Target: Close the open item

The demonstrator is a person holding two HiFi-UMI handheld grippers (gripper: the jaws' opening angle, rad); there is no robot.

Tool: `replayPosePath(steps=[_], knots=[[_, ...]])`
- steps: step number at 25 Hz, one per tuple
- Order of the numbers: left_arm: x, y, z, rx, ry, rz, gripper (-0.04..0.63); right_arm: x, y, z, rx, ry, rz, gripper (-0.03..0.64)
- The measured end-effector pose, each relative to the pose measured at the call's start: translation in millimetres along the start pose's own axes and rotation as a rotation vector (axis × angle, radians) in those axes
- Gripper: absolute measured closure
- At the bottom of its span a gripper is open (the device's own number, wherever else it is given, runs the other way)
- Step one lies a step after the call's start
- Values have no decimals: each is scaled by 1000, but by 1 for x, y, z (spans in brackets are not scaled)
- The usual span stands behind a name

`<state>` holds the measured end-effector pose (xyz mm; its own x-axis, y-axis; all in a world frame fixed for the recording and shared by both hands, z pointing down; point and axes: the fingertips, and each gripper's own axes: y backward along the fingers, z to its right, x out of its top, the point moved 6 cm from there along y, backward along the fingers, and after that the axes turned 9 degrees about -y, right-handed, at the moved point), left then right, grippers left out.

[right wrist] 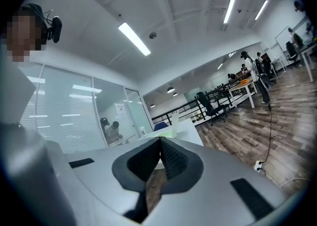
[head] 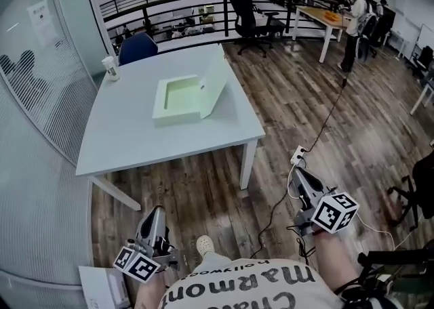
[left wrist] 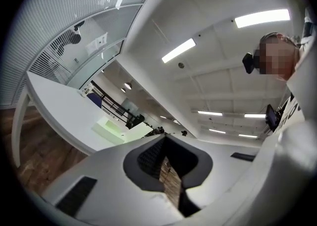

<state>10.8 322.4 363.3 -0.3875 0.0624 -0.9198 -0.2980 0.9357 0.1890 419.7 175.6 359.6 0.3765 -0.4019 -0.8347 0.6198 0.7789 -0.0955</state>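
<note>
A pale green box (head: 178,101) lies on the white table (head: 135,138), its lid (head: 215,86) standing open and tilted at the right side. In the left gripper view the box (left wrist: 111,130) shows small on the table top. Both grippers are held low, well short of the table, above the wooden floor. My left gripper (head: 156,217) is at the bottom left, my right gripper (head: 300,175) at the bottom right. Each has its jaws together with nothing between them, as the left gripper (left wrist: 164,140) and right gripper (right wrist: 160,141) views show.
A paper cup (head: 110,68) stands at the table's far left corner. A blue chair (head: 137,48) sits behind the table and a black office chair (head: 249,23) beyond it. A cable and power strip (head: 298,157) lie on the floor near my right gripper. Glass wall on the left.
</note>
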Motion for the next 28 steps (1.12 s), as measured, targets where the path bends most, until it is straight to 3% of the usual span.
replayPosePath(steps=[6,12,17,23,28], knots=[[30,-69,-71,-87,-33,-19,606,10,-80,-16,-47,90,7,617],[51,-118,-140,-135,-112,-131,606,14,-152,-36,-108,81,45,617],[59,-143,-192,-149,-105,-151,606,4,-197,-43,-158,76,65,617],[59,-160,-232,-142,-52,-122,604,-9,-232,-43,-241,94,-2,617],[56,-170,-257,-124,-53,-161,604,-3,-255,-37,-275,8,18,617]])
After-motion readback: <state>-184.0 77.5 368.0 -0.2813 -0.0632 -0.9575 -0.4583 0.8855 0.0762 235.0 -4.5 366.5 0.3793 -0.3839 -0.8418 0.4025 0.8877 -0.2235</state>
